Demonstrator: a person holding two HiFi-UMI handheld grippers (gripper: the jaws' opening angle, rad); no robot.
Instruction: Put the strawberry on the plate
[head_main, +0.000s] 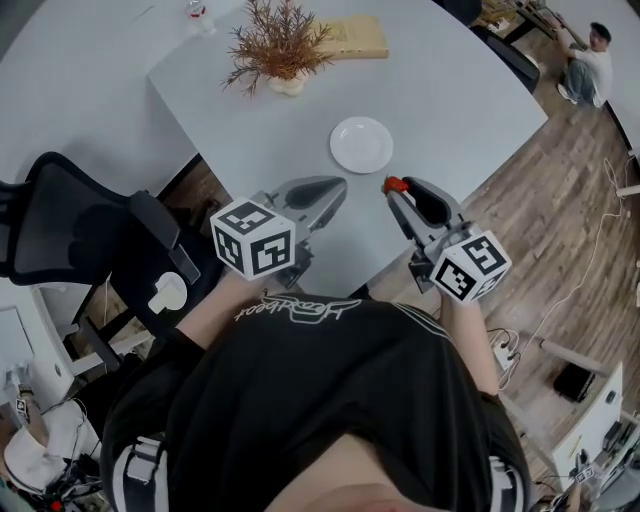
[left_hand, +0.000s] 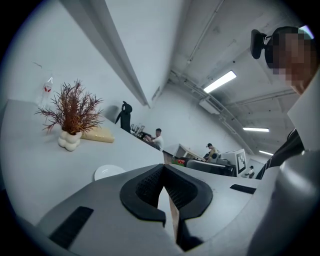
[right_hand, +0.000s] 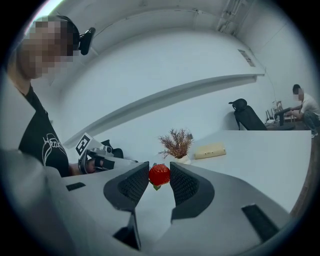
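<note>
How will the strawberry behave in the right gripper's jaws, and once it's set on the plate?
Probably light: the strawberry stays put with only the pad tips of the right gripper pinching it. Likely soft, so a harder squeeze may bruise it. Its rounded shape may let it roll a little on the flat white plate.
</note>
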